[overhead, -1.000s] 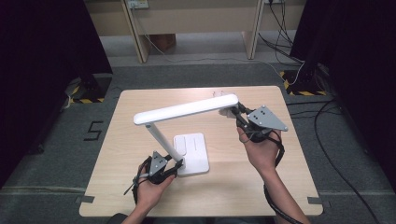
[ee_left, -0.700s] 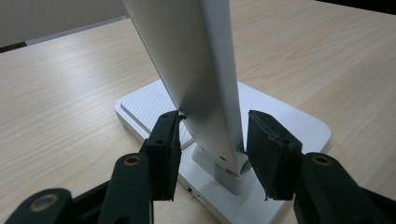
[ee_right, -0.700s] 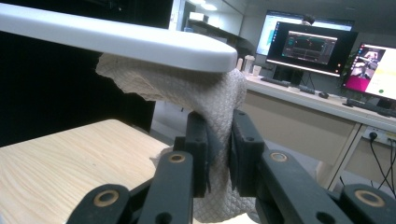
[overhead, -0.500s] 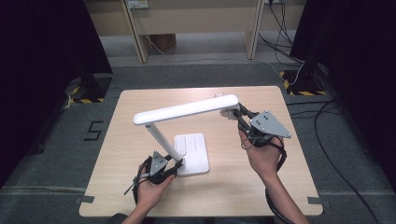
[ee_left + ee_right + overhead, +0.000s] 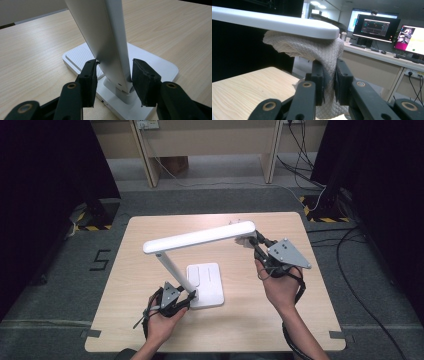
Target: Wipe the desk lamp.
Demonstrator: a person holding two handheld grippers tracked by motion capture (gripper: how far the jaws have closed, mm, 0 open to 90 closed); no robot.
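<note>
White cloth (image 5: 317,53) pinched by right gripper (image 5: 329,75)

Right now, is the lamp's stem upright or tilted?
Tilted: the lamp stem leans from the base towards the table's left, with the left gripper around its foot.

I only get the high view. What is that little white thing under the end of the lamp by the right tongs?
Observer: It's a white waffle-weave cloth. The right tongs are shut on it and press it up against the underside of the lamp head.
Operator: And are the left tongs squeezing the lamp's pole?
Observer: They stand on either side of the lamp arm, just above the base. The left tongs look closed onto it, their pads at its edges.
Operator: Is anything behind the lamp?
Observer: Yes, the right gripper view shows a desk with lit monitors across the room.
</note>
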